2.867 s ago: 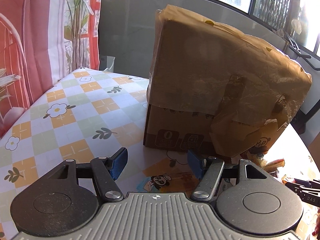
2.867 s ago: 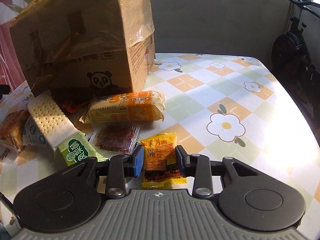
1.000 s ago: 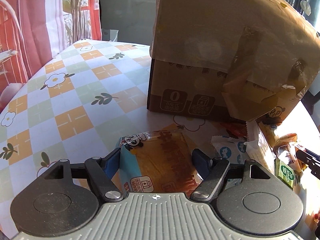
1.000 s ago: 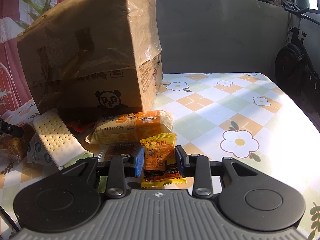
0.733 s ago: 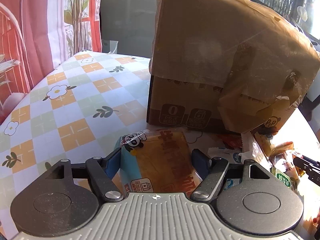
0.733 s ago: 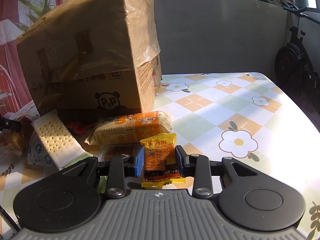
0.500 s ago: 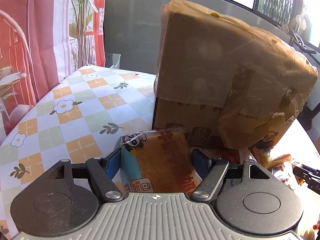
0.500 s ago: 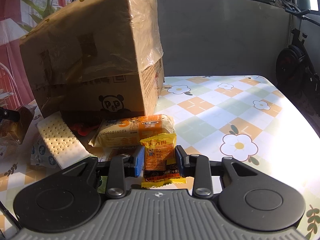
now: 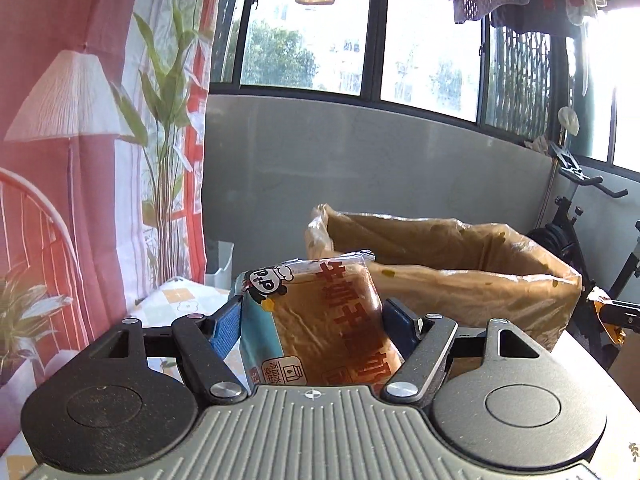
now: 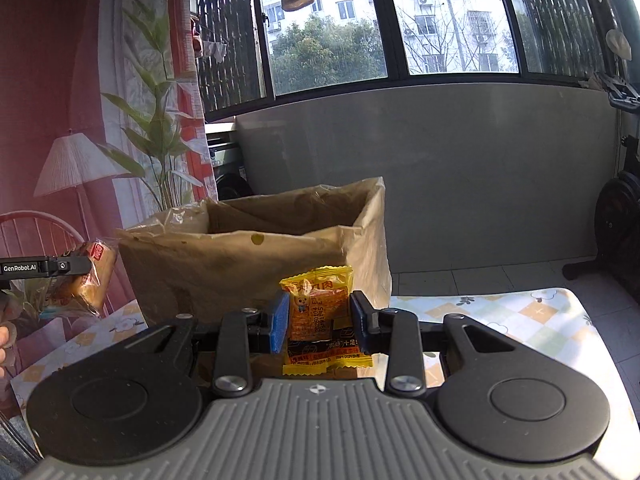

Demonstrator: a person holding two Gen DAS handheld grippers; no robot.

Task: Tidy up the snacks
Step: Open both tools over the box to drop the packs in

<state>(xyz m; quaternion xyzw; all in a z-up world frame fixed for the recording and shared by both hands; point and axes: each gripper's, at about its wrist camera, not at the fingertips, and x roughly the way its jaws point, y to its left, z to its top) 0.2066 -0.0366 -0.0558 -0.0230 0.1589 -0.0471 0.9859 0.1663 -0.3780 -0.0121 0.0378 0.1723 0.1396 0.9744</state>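
Note:
My left gripper (image 9: 316, 320) is shut on a bread packet (image 9: 320, 320) with a panda logo, held up in the air just short of the open cardboard box (image 9: 460, 280). In the right wrist view my right gripper (image 10: 320, 322) is shut on a small yellow snack packet (image 10: 318, 308), raised to about the height of the box (image 10: 256, 264) rim. The box top is open and lined with clear plastic. At the left edge of that view the left gripper (image 10: 60, 266) shows side-on with the bread packet (image 10: 86, 280) in it.
The table (image 10: 520, 320) with its flower-check cloth runs to the right of the box. A grey wall and windows stand behind. An exercise bike (image 9: 580, 240) stands at the far right. A red curtain with a plant print hangs at the left. A person's fingers (image 10: 4, 344) show at the left edge.
Both grippers have risen with their packets from table height to the level of the box rim. The loose snacks on the table have dropped out of view.

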